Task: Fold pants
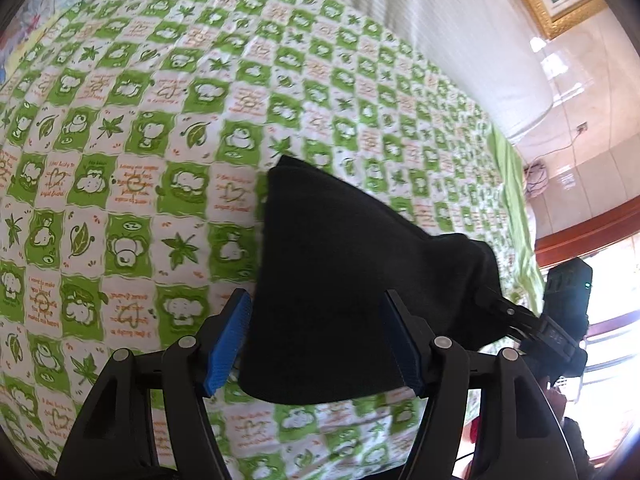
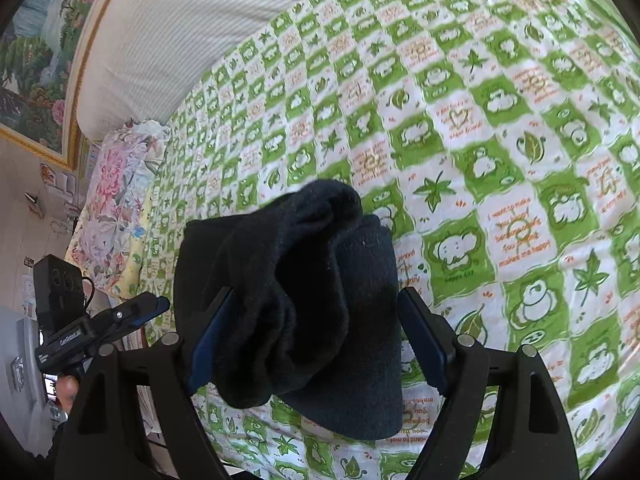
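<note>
The black pants [image 1: 344, 280] lie folded into a compact bundle on the green-and-white patterned bedspread [image 1: 120, 160]. In the right wrist view the pants [image 2: 320, 300] show bunched folds. My left gripper [image 1: 316, 340] is open, its blue pads on either side of the bundle's near edge. My right gripper [image 2: 316, 340] is open too, its fingers straddling the bundle from the other side. In the left wrist view the right gripper [image 1: 504, 312] reaches the bundle's right end. The left gripper [image 2: 148, 308] shows at the left in the right wrist view.
A white striped mattress or headboard cushion [image 1: 440, 40] stands behind the bed. A floral pillow [image 2: 116, 208] lies at the bed's edge. A framed painting [image 2: 36, 60] hangs on the wall. The bed's edge and a window [image 1: 600, 300] are at the right.
</note>
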The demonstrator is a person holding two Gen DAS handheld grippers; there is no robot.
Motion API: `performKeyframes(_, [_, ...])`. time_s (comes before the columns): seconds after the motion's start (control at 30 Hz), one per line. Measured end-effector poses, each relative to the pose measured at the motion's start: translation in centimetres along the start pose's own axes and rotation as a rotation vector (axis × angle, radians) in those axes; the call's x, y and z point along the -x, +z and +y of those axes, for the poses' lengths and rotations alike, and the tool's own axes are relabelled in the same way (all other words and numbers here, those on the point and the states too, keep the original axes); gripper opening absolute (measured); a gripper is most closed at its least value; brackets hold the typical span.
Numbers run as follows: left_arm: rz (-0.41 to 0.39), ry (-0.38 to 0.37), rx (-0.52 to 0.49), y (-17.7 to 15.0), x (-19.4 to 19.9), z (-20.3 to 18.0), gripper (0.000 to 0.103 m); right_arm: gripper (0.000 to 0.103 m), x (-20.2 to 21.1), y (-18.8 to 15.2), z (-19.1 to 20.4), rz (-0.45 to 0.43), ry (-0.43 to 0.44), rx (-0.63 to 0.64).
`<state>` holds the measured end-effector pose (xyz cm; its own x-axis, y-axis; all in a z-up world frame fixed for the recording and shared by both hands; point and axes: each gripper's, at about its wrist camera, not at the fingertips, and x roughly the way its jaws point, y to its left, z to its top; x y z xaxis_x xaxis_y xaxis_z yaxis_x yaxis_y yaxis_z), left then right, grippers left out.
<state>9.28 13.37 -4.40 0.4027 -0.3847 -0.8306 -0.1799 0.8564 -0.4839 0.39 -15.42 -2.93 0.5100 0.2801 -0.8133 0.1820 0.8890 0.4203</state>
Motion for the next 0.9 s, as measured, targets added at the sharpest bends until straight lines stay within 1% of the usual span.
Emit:
performKeyframes(0.17, [0.032, -0.016, 0.022, 0.4, -1.4, 0.8, 0.068, 0.085, -0.3, -0.3, -0.4, -0.004, 0.008, -0.010])
performKeyframes(0.33, [0.061, -0.013, 0.018, 0.6, -3.0, 0.8, 0.068, 0.085, -0.6, -0.5, -0.9, 0.001, 0.018, -0.019])
performKeyframes(0.47, [0.085, -0.017, 0.036, 0.6, -4.2, 1.2, 0.068, 0.085, -0.8, -0.8, -1.2, 0.004, 0.028, -0.019])
performKeyframes(0.53, [0.095, -0.019, 0.046, 0.6, -4.6, 1.4, 0.068, 0.085, -1.0, -0.9, -1.6, 0.012, 0.039, -0.039])
performKeyframes(0.67, [0.104, -0.026, 0.063, 0.5, -5.2, 1.5, 0.069, 0.085, -1.2, -1.2, -2.4, 0.016, 0.064, -0.079])
performKeyframes(0.9, [0.104, -0.040, 0.090, 0.2, -5.8, 1.6, 0.070, 0.085, -1.2, -1.1, -2.3, 0.029, 0.062, -0.063])
